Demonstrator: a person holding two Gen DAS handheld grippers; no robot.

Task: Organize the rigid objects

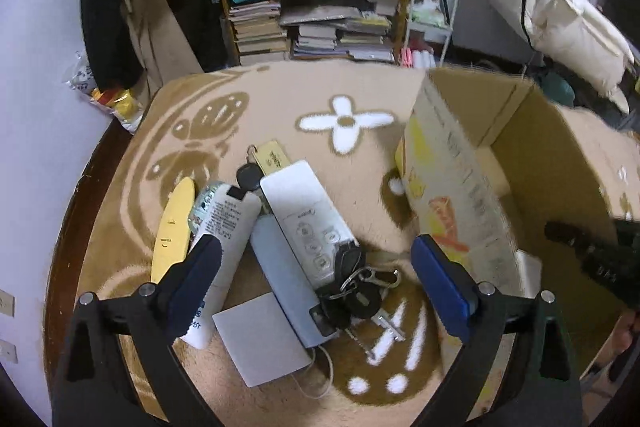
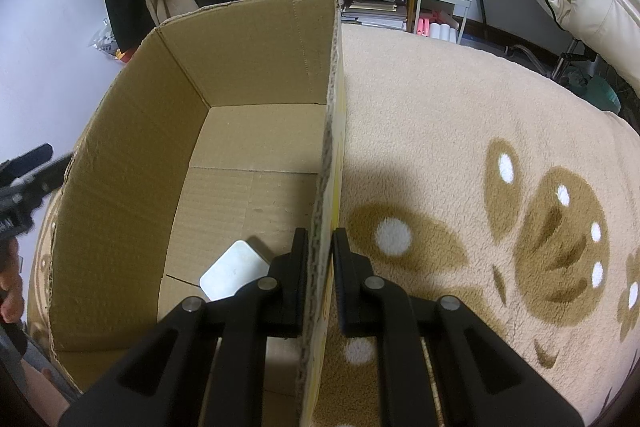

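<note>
Hardly any lettering here can be made out. The white tube [image 1: 224, 247] near the tabletop's left edge carries a dense block of small black print down its side and some larger blue characters at its near end, all too fine to read. The white remote control [image 1: 308, 219] beside it bears a small grey logo above its buttons, also illegible. The yellow tag [image 1: 273, 155] on the keys has dark lettering that I cannot decipher. Faint grey print runs along the outer wall of the cardboard box [image 1: 452, 171], blurred beyond reading.
</note>
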